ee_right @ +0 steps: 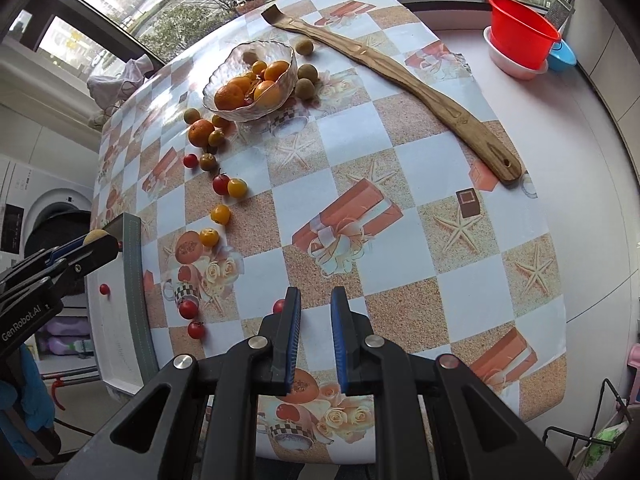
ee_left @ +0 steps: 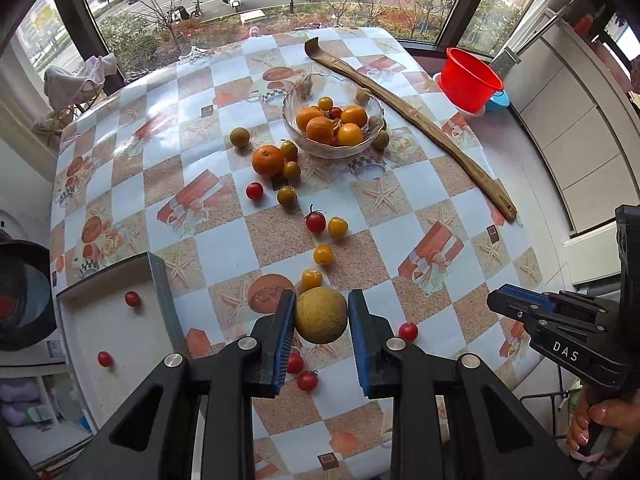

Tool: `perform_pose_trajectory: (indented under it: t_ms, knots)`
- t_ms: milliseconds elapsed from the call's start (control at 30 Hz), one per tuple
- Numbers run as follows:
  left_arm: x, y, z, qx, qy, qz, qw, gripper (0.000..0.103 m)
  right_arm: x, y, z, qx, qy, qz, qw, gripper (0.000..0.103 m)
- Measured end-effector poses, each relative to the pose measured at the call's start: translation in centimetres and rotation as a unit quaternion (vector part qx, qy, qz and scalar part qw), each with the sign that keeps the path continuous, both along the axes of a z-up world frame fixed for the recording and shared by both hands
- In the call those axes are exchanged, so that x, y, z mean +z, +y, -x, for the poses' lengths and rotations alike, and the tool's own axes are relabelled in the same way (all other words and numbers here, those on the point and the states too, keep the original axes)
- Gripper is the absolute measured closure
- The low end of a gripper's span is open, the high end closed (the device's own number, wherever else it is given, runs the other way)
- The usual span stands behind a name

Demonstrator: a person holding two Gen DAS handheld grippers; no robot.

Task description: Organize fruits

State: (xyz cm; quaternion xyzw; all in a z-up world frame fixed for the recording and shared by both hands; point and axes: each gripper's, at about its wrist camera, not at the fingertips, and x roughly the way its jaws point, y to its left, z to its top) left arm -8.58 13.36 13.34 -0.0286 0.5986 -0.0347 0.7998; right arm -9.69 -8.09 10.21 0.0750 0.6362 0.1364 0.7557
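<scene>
1. The left tongs are clamped on a round yellow-brown fruit, its blue pads pressing on both sides, and the fruit hangs above the tabletop.
2. The right tongs are drawn in narrow with nothing between the pads; they point down at the checked cloth near the tabletop's front edge.
3. A glass bowl stands toward the far side of the tabletop and holds several oranges and a few small tomatoes.
4. Just beside the bowl on the cloth lie a loose orange and some small greenish-brown fruits.
5. A trail of red and yellow cherry tomatoes runs from there toward the front; one yellow cherry tomato sits just behind the held fruit in the left wrist view.
6. A white tray with a grey rim lies at the tabletop's left edge, with two red cherry tomatoes in it, well apart.
7. A long wooden back scratcher lies slantwise to the right of the bowl.
8. A red plastic basin rests on the windowsill beyond the tabletop.
</scene>
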Motion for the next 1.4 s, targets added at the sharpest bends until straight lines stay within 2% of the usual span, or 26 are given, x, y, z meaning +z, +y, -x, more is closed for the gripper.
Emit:
perform_pose_trajectory:
  t_ms: [167, 333, 567, 700, 867, 1000, 1200, 1400]
  knots:
    - [1.2, 1.1, 2.4, 0.054, -0.008, -0.010, 0.9985, 0.075, 0.4, -0.1, -0.1, 0.042, 0.003, -0.006, 0.999, 0.086]
    - [0.9, 2.5, 5.1, 0.094, 0.000, -0.004, 0.9955, 0.075, 0.1, 0.0, 0.2, 0.060, 0.010, -0.008, 0.998, 0.086]
    - [0.2, 3.4, 5.7, 0.054, 0.001, 0.010, 0.9985, 0.075, 1.0, 0.4, 1.3, 0.025, -0.002, 0.000, 1.000, 0.086]
    - [0.3, 4.9, 5.9, 0.016, -0.005, 0.018, 0.9997, 0.075, 1.3, 1.5, 2.2, -0.017, -0.001, -0.004, 1.000, 0.086]
    - [0.6, 8.2, 7.0, -0.008, -0.018, 0.025, 0.9995, 0.075, 1.9, 4.8, 3.7, -0.033, -0.006, -0.002, 0.999, 0.086]
    - [0.6, 11.5, 8.5, -0.001, -0.030, 0.020, 0.9994, 0.075, 2.4, 8.2, 4.3, -0.021, -0.004, -0.014, 1.000, 0.086]
    - [-0.1, 16.7, 11.6, 0.058, -0.043, 0.023, 0.9971, 0.075, 2.9, 14.3, 4.9, 0.042, -0.005, -0.022, 0.999, 0.086]
    - [-1.7, 21.2, 14.9, 0.129, -0.040, 0.029, 0.9904, 0.075, 2.4, 20.5, 5.0, 0.121, 0.005, -0.019, 0.992, 0.086]
